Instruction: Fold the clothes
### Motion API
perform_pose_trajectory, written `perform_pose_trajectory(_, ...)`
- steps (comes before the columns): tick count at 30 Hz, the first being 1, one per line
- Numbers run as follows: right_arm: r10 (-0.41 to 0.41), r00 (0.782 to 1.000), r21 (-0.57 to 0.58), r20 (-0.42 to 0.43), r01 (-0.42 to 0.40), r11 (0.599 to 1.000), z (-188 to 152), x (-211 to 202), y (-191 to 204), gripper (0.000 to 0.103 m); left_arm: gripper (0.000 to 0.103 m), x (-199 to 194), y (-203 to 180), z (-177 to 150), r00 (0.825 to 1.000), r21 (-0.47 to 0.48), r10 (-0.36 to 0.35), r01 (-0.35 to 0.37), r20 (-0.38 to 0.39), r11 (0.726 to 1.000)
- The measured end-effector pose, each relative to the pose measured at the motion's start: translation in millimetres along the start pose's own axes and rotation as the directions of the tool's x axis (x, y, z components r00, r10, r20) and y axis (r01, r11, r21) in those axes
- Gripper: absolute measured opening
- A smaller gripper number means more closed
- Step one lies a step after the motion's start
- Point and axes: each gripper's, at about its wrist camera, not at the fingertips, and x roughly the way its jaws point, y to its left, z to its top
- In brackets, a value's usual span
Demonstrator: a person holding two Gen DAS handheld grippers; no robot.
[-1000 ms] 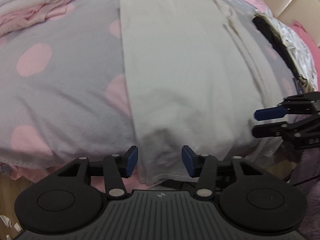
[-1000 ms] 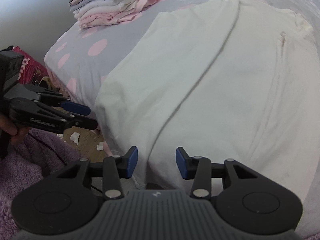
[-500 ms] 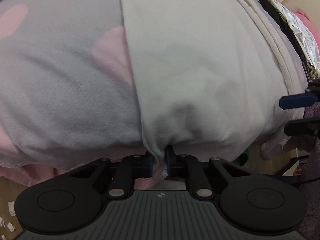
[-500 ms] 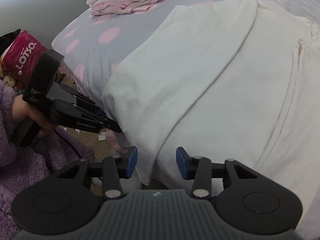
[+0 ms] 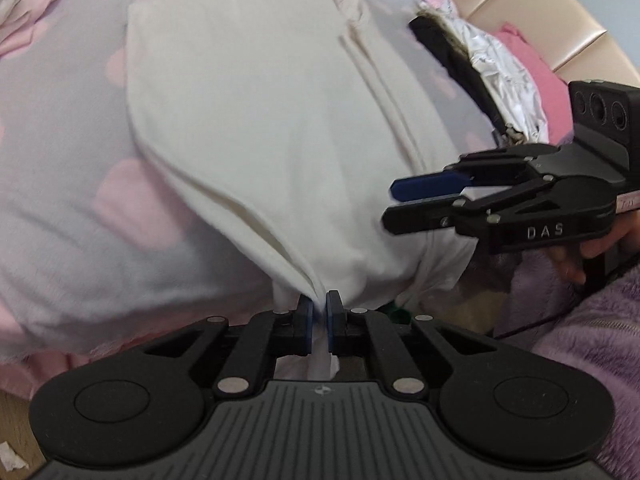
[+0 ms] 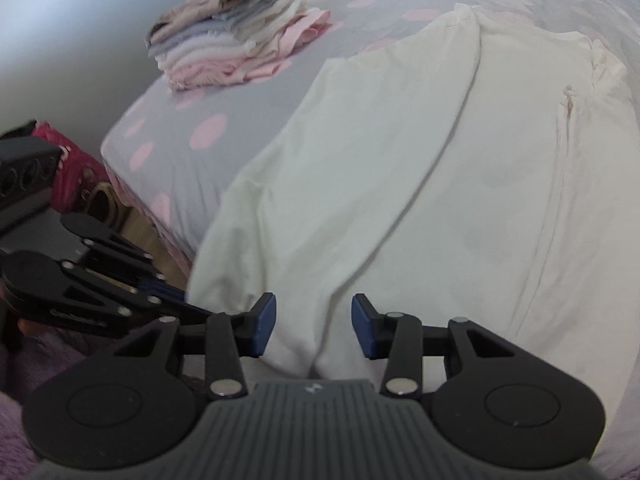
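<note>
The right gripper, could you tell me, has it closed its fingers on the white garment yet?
No, the right gripper has its blue fingers standing apart, with the white garment's hem lying loose between them.

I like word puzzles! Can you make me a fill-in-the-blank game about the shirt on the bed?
1. The left gripper is shut on the white ____.
2. The right gripper has its jaws ____.
3. The blanket is grey with ____ dots.
4. The folded clothes sit in a ____.

Missing words: shirt, open, pink, pile.
</note>
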Motion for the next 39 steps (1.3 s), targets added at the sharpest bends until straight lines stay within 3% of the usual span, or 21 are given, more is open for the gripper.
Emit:
perform_pose_trajectory(6, 0.087, 0.996, 0.088, 0.017, -0.088, 0.992, 9, 3, 0, 0.045, 0.004, 18, -20, 14, 1.000, 0.065, -0.006, 0.006, -0.005, 0.998)
perform_pose_trajectory(14, 0.104, 0.993, 0.099, -0.053, -0.099, 0.990, 12, 27, 10, 0.045, 0.004, 27, -33, 17, 1.000, 0.113, 0.020, -0.017, -0.018, 0.993)
perform_pose_trajectory(16, 0.101, 0.992, 0.108, -0.079, -0.092, 0.990, 11, 35, 9, 0.036, 0.004, 30, -35, 16, 0.999, 0.128, 0.028, -0.024, -0.029, 0.991)
perform_pose_trajectory(17, 0.101, 0.991, 0.111, -0.089, -0.091, 0.990, 10, 37, 7, 0.011, 0.004, 31, -35, 16, 0.999, 0.129, 0.034, -0.029, -0.033, 0.991)
perform_pose_trajectory(21, 0.101, 0.989, 0.117, -0.112, -0.088, 0.989, 9, 42, 3, 0.011, 0.006, 23, -33, 19, 0.997, 0.150, 0.021, -0.009, -0.077, 0.989)
perform_pose_trajectory(23, 0.103, 0.988, 0.120, -0.112, -0.089, 0.989, 9, 42, 0, 0.011, 0.021, 12, -27, 25, 0.995, 0.162, 0.036, -0.020, -0.098, 0.987)
perform_pose_trajectory(25, 0.108, 0.988, 0.123, -0.111, -0.095, 0.988, 8, 42, 0, 0.011, 0.026, 1, -18, 34, 0.993, 0.166, 0.060, -0.042, -0.106, 0.985)
perform_pose_trajectory(29, 0.098, 0.990, 0.108, -0.106, -0.086, 0.990, 7, 40, 2, 0.011, 0.035, -19, 13, 63, 0.994, 0.117, 0.084, -0.076, -0.063, 0.990)
perform_pose_trajectory(33, 0.072, 0.993, 0.060, -0.098, -0.067, 0.996, 7, 39, 11, 0.011, 0.044, -19, 51, 101, 0.994, 0.004, 0.107, -0.107, 0.034, 0.994)
perform_pose_trajectory(36, 0.061, 0.994, 0.027, -0.092, -0.059, 0.998, 7, 37, 20, 0.011, 0.049, -9, 84, 128, 0.981, -0.113, 0.157, -0.145, 0.112, 0.983)
perform_pose_trajectory(39, 0.061, 0.995, -0.006, -0.078, -0.062, 0.998, 7, 34, 28, 0.011, 0.050, 11, 118, 147, 0.976, -0.235, 0.173, -0.139, 0.133, 0.962)
